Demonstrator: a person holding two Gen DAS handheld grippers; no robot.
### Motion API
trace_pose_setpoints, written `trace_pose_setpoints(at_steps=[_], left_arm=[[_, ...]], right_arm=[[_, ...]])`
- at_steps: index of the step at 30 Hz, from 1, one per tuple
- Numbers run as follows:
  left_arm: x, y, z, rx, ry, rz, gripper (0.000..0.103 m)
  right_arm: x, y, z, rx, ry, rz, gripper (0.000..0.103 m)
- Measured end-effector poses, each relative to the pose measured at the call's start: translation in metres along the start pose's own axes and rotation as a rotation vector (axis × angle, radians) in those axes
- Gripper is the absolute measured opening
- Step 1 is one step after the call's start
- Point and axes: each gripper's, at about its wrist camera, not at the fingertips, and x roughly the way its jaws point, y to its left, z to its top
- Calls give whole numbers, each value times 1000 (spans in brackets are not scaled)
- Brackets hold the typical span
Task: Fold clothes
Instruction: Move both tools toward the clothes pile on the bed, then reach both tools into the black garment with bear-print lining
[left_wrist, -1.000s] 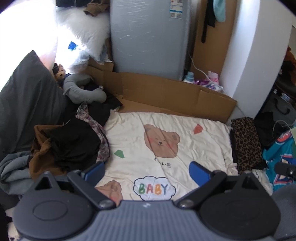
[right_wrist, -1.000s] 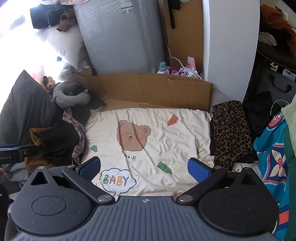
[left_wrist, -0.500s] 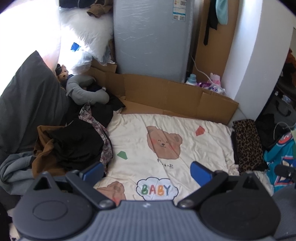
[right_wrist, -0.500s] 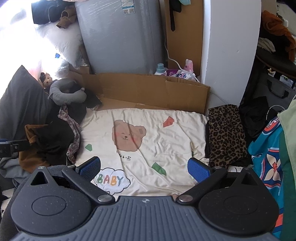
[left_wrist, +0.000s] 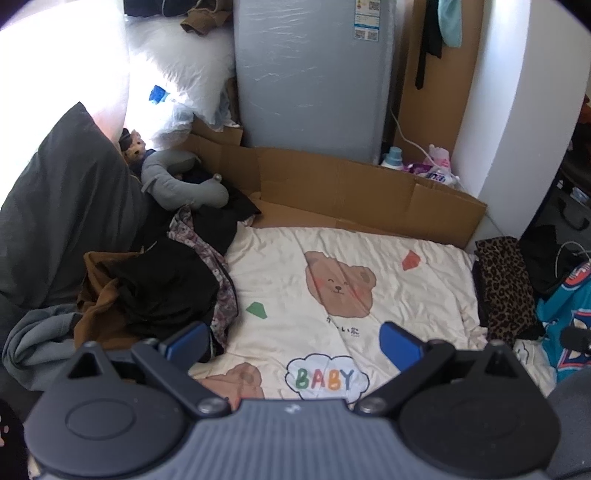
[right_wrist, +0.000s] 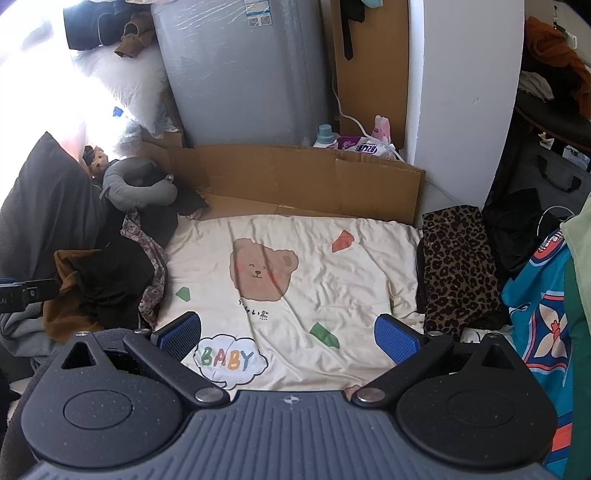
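Clothes (left_wrist: 155, 291): rumpled dark heap left of your bear blanket (left_wrist: 351, 288); both grippers (left_wrist: 291, 343) (right_wrist: 288, 334) spread, empty

A cream bear-print blanket (left_wrist: 343, 266) marked "BABY" covered the surface. On its left edge lay a heap of dark and brown clothes (left_wrist: 155, 288); at its right edge lay a leopard-print garment (right_wrist: 456, 266). Flattened cardboard (right_wrist: 303, 177) ran along its far side.

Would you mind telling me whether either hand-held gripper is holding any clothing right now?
Neither. The left hand-held gripper and right hand-held gripper are both open and empty above the blanket.
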Motion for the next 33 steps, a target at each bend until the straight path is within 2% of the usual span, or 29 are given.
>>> trace_pose_setpoints(at_steps=[11, 14, 17, 25, 28, 33], left_arm=[[13, 13, 5, -17, -4, -1, 101], [12, 20, 6, -27, -46, -40, 100], [12, 26, 8, -11, -90, -20, 100], [20, 51, 13, -13, -117, 9, 96], [27, 65, 14, -32, -107, 20, 96], [42, 85, 15, -52, -76, 5, 96]], right_arm=[[2, -7, 4, 36, 40, 9, 103], [1, -6, 8, 28, 39, 34, 103], [-4, 1, 15, -8, 4, 33, 103], [0, 10, 36, -37, -65, 89, 102], [5, 13, 43, -57, -88, 134, 102], [20, 22, 54, -121, -66, 157, 103]])
